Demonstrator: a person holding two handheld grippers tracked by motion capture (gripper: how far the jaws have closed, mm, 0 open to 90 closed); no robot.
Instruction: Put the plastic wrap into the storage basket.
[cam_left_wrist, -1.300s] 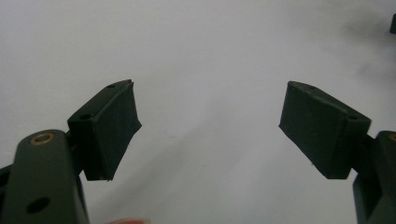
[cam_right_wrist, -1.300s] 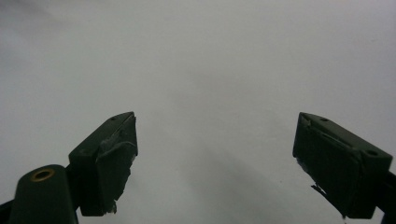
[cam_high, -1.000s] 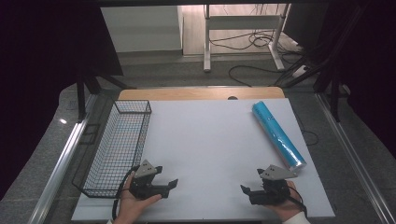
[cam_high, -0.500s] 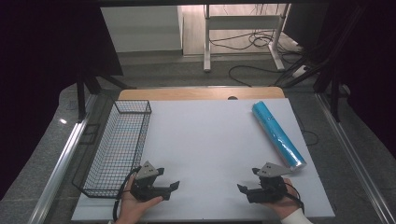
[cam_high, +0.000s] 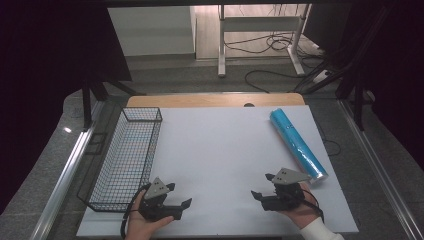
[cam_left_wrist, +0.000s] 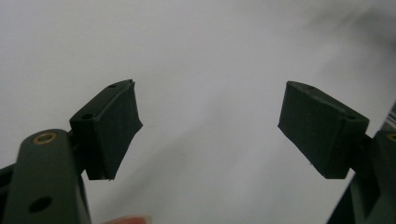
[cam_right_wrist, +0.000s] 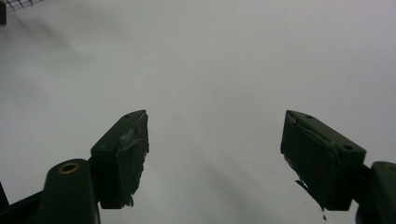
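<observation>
White table (cam_high: 225, 150) | blue roll (cam_high: 297, 144) unlabelled | right tongs (cam_high: 261, 196) closing, empty

A white rectangular surface (cam_high: 220, 150) with a strip of bare wood along its far edge. A black wire basket (cam_high: 125, 157) sits on its left side. A shiny blue roll (cam_high: 297, 144), possibly wrapped in foil, lies slantwise near the right edge, well apart from the basket.
</observation>
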